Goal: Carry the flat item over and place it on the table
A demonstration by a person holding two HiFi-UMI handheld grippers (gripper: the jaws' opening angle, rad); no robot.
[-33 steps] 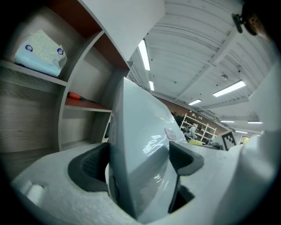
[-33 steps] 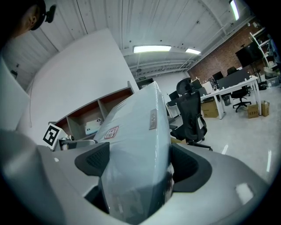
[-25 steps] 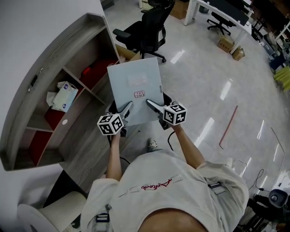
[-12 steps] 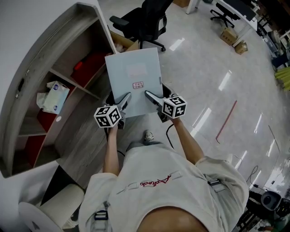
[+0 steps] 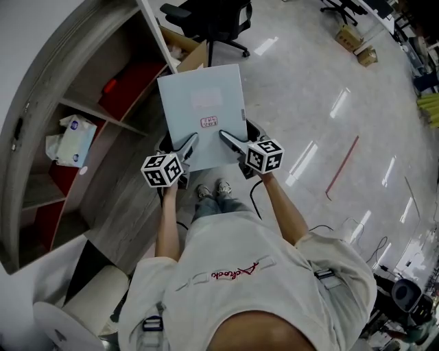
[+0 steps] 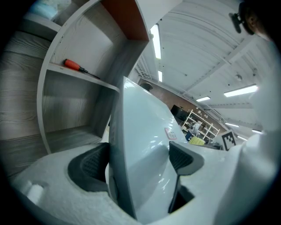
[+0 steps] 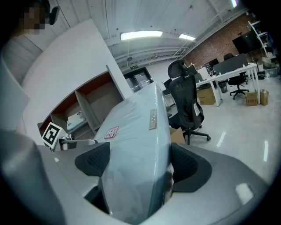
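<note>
Flat panel (image 5: pixel 202 113) held level in mid-air, left gripper (image 5: pixel 186 146) and right gripper (image 5: pixel 230 142) both clamped on its near edge, grip unchanged. Shelf unit (image 5: pixel 82 103) has slid leftward in head view. Office chair (image 5: pixel 209 20) ahead, open floor (image 5: pixel 309 116) to the right.

The head view looked steeply down from above the person's shoulders onto the shelf unit (image 5: pixel 123 185) and glossy floor (image 5: pixel 309 89). Each gripper view sat close behind its own jaws, looking along them: the left toward the shelf unit, the right toward the office chair (image 7: pixel 186 105). All three shared the flat panel (image 5: pixel 202 113).
</note>
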